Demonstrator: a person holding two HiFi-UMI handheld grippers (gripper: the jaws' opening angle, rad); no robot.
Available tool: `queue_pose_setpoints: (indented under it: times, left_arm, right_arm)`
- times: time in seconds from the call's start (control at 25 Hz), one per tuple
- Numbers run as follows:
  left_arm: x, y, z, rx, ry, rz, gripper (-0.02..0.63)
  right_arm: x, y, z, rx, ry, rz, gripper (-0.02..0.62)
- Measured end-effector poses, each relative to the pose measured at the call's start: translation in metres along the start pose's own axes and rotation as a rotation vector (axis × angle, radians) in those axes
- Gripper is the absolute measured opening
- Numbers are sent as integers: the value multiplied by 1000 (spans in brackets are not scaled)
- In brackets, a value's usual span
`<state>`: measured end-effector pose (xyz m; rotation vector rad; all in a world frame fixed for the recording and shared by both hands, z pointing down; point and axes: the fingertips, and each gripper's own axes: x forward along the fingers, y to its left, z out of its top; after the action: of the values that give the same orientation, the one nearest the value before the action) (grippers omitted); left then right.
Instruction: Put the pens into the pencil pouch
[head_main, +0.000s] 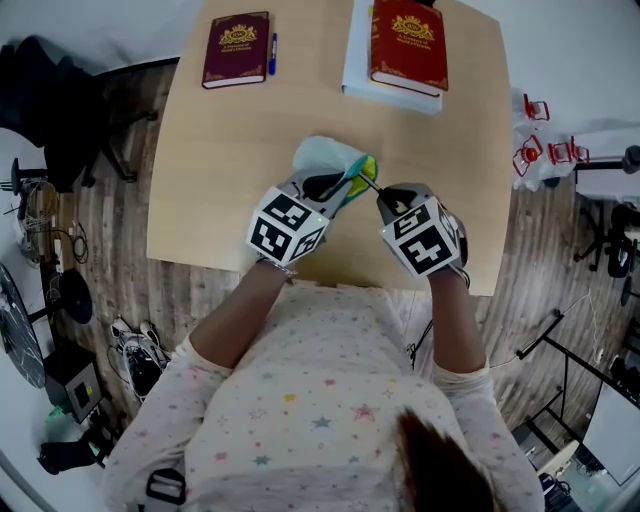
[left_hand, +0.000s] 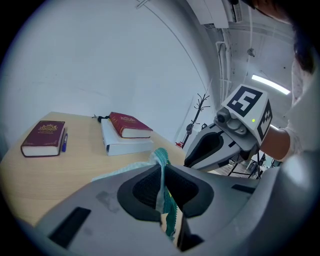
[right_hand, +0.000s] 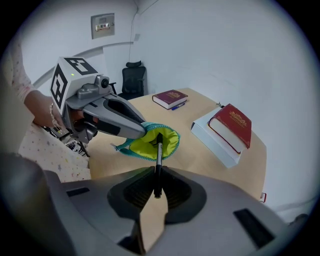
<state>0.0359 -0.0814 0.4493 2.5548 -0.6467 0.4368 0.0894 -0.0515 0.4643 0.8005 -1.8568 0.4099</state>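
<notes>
A pale teal pencil pouch (head_main: 335, 163) with a lime-green lining (right_hand: 145, 145) is held up at the table's near side. My left gripper (left_hand: 161, 189) is shut on the pouch's teal zipper edge (left_hand: 161, 159) and holds its mouth wide. In my right gripper (right_hand: 157, 185), shut, is a black pen (right_hand: 159, 160) whose tip sits inside the pouch's mouth. From the head view the pen (head_main: 367, 183) runs from the right gripper (head_main: 385, 203) into the pouch beside the left gripper (head_main: 325, 190). A blue pen (head_main: 273, 53) lies by a far book.
A dark red book (head_main: 236, 48) lies at the wooden table's (head_main: 220, 160) far left. Another red book (head_main: 408, 42) rests on a white book (head_main: 358, 60) at the far right. A black chair (head_main: 60, 100) stands left of the table.
</notes>
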Motion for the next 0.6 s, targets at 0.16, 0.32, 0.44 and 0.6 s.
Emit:
queue_pose_setpoints:
  times: [0.16,0.32,0.44,0.6]
  left_arm:
    - [1,-3,-1,5,8,-10,34]
    - [3,-5,-1,7,14,-18,34]
    - [4,-6,0,2,13,-24,34]
    - [5,-8,0,-2,15,-36,34]
  right_arm:
    - [5,1,4,5,14,7,48]
    - [10,-1,10,-8,29,3,48]
    - [14,-4,14,-28,40,-4,48]
    - [19,-5,20,-43,41,-2,48]
